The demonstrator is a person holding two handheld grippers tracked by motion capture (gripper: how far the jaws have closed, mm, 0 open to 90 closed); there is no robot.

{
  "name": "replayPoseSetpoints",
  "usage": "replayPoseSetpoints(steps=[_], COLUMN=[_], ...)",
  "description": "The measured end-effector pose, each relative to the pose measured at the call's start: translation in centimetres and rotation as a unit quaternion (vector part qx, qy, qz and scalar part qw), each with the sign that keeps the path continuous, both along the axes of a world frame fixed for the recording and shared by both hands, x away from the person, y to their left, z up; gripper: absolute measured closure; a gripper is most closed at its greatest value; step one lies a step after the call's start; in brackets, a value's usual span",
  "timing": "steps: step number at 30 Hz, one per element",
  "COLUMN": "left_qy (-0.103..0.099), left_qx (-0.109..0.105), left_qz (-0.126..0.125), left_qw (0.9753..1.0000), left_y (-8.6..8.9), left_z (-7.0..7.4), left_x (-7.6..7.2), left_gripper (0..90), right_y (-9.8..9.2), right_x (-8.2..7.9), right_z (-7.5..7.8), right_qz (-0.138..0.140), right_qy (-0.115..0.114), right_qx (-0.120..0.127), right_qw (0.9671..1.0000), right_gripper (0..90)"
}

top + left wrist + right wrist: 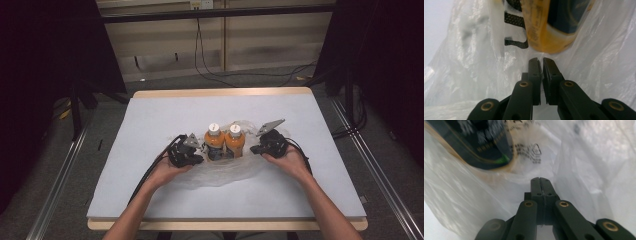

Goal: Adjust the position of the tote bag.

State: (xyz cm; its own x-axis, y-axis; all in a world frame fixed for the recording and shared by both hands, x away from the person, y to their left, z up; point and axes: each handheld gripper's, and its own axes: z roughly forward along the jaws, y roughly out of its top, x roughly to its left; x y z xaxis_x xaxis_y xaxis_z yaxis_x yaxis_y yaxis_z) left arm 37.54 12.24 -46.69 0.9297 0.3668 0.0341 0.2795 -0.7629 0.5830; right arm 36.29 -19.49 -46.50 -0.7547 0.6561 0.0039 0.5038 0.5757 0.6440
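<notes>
high view, bottles (224,141) btwn left tool (199,151), right tool (256,148)

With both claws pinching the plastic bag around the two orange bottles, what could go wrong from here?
1. The plastic bag is thin; both the left claw and the right claw pinch only film, so it may tear or slip when pulled.
2. The two orange bottles stand upright close together; tugging the bag sideways could tip them.
</notes>
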Motion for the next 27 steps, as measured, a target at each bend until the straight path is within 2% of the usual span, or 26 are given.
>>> replayPoseSetpoints(steps=[2, 4, 5, 7, 9, 10, 11, 13, 14, 15, 16, 17, 20, 24, 27], left_qy=[-0.006, -0.023, -0.024, -0.019, -0.025, -0.024, -0.019, -0.023, -0.028, -0.028, -0.036, -0.036, -0.043, -0.04, -0.045], left_qx=[0.008, 0.028, 0.031, 0.025, 0.03, 0.031, 0.022, 0.022, 0.033, 0.033, 0.043, 0.043, 0.054, 0.059, 0.075], left_qz=[-0.002, -0.001, 0.0, 0.005, 0.014, 0.015, 0.021, 0.022, 0.023, 0.023, 0.019, 0.019, 0.015, 0.005, -0.005], left_qw=[0.9999, 0.9993, 0.9992, 0.9995, 0.9991, 0.9991, 0.9993, 0.9992, 0.9988, 0.9988, 0.9982, 0.9982, 0.9975, 0.9975, 0.9961], left_y=[0.1, 0.2, 0.4, 0.9, 1.5, 1.8, 2.3, 2.7, 3.2, 3.2, 3.4, 3.4, 3.5, 3.8, 3.8], left_z=[0.1, 0.2, 0.2, 0.2, 0.2, 0.2, 0.1, 0.1, 0.2, 0.2, 0.2, 0.2, 0.3, 0.4, 0.5], left_x=[0.0, 0.0, 0.1, 0.3, 0.5, 0.6, 0.8, 0.9, 0.9, 0.9, 0.9, 0.9, 0.7, 0.5, 0.3], left_gripper=[85.2, 84.4, 84.3, 84.2, 84.5, 85.1, 85.1, 85.2, 85.2, 85.2, 85.2, 85.4, 85.8, 87.6, 88.8], right_y=[-0.2, -0.2, -0.2, -0.2, -0.3, -0.4, -0.5, -0.8, -1.4, -1.5, -1.7, -1.7, -2.2, -2.6, -3.3], right_x=[0.0, 0.0, 0.0, 0.0, 0.0, 0.0, 0.0, 0.0, 0.0, 0.0, 0.0, 0.0, -0.1, -0.3, -0.4], right_z=[-0.3, -0.7, -0.8, -0.7, -0.7, -0.7, -0.6, -0.5, -0.4, -0.4, -0.4, -0.4, -0.1, 0.1, 0.3], right_qz=[-0.006, -0.005, -0.006, -0.008, -0.01, -0.013, -0.017, -0.015, -0.017, -0.02, -0.013, -0.013, -0.007, -0.003, -0.004], right_qy=[0.005, 0.004, 0.004, 0.004, 0.001, -0.003, -0.005, -0.005, 0.004, 0.008, 0.008, 0.008, 0.015, 0.016, 0.027], right_qx=[-0.003, -0.02, -0.024, -0.026, -0.034, -0.044, -0.055, -0.06, -0.059, -0.062, -0.063, -0.063, -0.084, -0.107, -0.111], right_qw=[1.0, 0.9998, 0.9997, 0.9996, 0.9994, 0.9989, 0.9983, 0.9981, 0.9981, 0.9978, 0.9979, 0.9979, 0.9963, 0.9941, 0.9934], right_gripper=[90.0, 90.0, 90.0, 90.0, 90.0, 90.0, 90.0, 90.0, 90.0, 90.0, 90.0, 90.0, 90.0, 90.0, 90.0])
